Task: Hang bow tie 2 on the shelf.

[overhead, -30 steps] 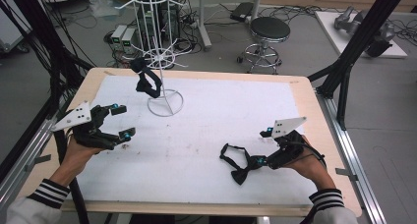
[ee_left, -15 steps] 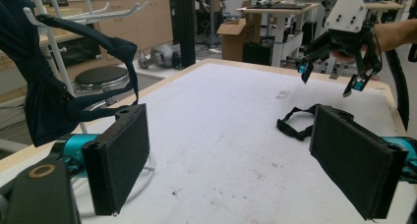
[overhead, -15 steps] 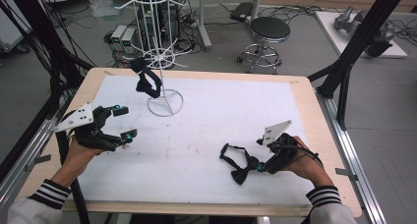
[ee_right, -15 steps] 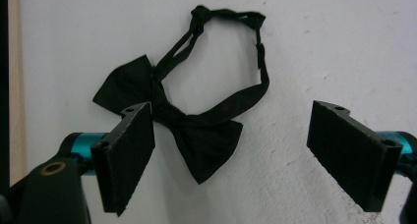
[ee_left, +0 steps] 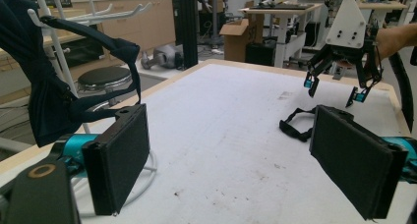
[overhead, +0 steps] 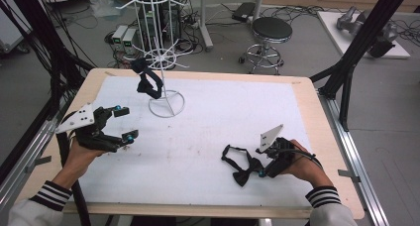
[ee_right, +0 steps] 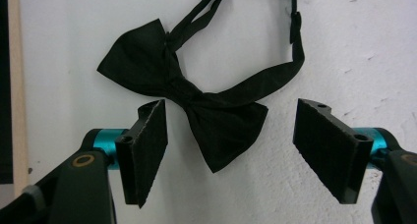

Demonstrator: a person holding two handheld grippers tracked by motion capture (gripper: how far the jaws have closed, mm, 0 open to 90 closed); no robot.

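Black bow tie [overhead: 241,167] is laid flat on the white table cover [overhead: 208,137], near the front edge on the person's right side, well apart from the wire stand [overhead: 163,62] where a second bow tie [overhead: 148,82] is hung.

Right gripper [ee_right: 231,135] is held low over it; the jaws have just been closing, but a gap is seen on both sides, so nothing is pinched yet. One wing of the bow lies between the pads.

Left gripper [overhead: 121,123] is held wide open and empty, off to the left.

Handling, as judged: light, soft cloth, limp strap, likely to fold and dangle when lifted. Best taken at the centre knot [ee_right: 184,92], where the cloth is thickest.

Long axis, in the right gripper view: from upper left wing to lower right wing, on a diagonal; the strap [ee_right: 275,76] is looped away from the gripper.
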